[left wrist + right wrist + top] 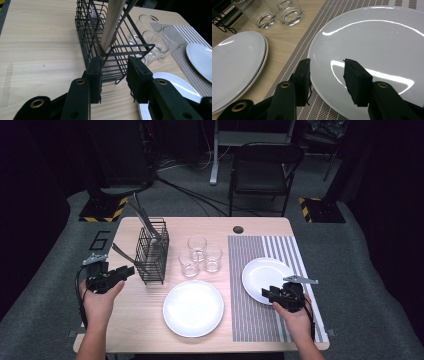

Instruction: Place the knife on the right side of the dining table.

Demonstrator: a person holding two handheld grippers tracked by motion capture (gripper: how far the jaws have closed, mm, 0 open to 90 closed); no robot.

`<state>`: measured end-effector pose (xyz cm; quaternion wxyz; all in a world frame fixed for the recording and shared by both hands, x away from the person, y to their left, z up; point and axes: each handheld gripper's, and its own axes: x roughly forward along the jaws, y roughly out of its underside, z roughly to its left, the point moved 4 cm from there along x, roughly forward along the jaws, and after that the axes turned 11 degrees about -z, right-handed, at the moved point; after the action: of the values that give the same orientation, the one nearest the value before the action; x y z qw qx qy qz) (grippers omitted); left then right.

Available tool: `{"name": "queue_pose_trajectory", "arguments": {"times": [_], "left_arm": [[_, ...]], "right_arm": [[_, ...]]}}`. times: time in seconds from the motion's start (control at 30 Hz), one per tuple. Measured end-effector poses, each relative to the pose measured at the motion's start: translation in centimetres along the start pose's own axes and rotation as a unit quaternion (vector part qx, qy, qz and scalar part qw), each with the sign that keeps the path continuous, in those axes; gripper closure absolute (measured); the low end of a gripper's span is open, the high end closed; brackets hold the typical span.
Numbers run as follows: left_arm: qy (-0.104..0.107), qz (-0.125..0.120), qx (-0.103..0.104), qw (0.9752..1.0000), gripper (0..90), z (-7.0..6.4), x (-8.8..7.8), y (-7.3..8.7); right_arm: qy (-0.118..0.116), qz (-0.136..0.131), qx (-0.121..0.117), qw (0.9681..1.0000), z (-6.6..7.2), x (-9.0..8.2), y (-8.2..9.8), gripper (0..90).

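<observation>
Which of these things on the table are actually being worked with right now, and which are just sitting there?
Being worked with:
- wire basket with cutlery, just ahead of the open left gripper
- plate on the striped mat, under the open right gripper

Just sitting there:
- three glasses
- stacked plates on the bare wood
- chair behind the table

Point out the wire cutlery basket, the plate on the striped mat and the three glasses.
wire cutlery basket (151, 256), high view, front mesh wall.
plate on the striped mat (377, 42), right gripper view, plate centre.
three glasses (197, 246), high view, rear glass.
</observation>
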<state>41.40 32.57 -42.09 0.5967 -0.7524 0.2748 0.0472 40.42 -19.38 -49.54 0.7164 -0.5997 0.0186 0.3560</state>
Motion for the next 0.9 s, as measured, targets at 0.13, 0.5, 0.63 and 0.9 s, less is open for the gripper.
{"name": "queue_pose_trajectory", "arguments": {"times": [0.13, 0.5, 0.63, 0.9], "left_arm": [[-0.004, 0.0, -0.001, 1.0, 64.7, 0.2, 0.4, -0.1], [-0.005, -0.007, -0.005, 0.9999, 66.3, 0.6, 1.4, -0.9], [-0.005, -0.012, -0.002, 0.9999, 67.3, 0.7, 1.7, -1.1], [-0.008, -0.023, -0.001, 0.9997, 69.3, 0.8, 2.0, -1.5]], "right_arm": [[-0.001, 0.0, 0.002, 1.0, 0.0, 0.0, 0.0, 56.3], [0.001, 0.004, 0.002, 1.0, -0.1, 0.1, 0.1, 56.3], [0.001, 0.005, 0.001, 1.0, -0.1, 0.1, 0.2, 56.3], [-0.001, 0.006, 0.004, 1.0, -0.1, 0.2, 0.2, 56.3]]}}
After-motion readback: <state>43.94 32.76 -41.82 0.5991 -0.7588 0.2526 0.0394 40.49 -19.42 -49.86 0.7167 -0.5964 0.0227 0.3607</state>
